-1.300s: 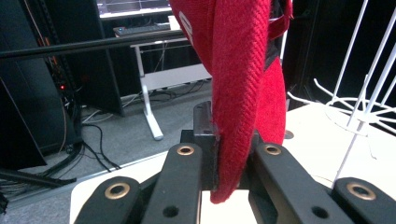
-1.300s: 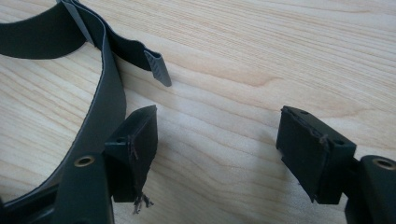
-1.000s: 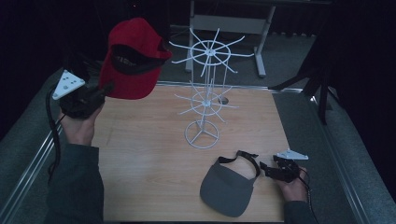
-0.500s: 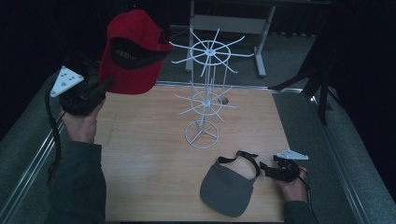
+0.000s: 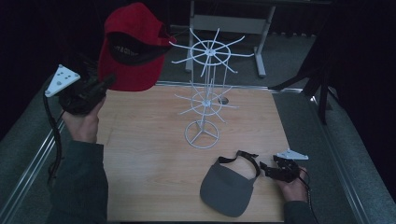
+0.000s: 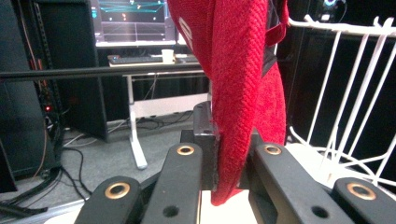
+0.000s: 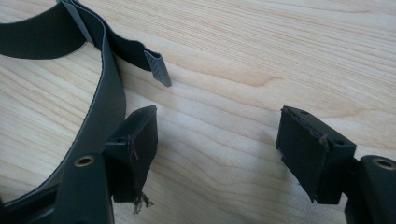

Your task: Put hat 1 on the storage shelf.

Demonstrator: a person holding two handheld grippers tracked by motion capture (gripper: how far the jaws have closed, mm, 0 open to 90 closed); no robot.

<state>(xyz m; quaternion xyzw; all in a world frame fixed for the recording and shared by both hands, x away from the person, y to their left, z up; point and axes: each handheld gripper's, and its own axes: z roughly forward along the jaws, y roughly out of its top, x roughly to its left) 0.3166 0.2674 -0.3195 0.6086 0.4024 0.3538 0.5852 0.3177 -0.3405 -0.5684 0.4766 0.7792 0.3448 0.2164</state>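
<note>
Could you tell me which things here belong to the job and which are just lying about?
In the job: red cap clamped in the left tongs; white wire rack; grey visor by the open right tongs.
Lying about: desk, cup.

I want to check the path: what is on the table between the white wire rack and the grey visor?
Nothing: in the high view, bare wood lies between the white wire rack and the grey visor.

The red cap (image 6: pixel 243 70) runs off the top of the left gripper view, hiding part of the white wire rack (image 6: pixel 345 93).
</note>
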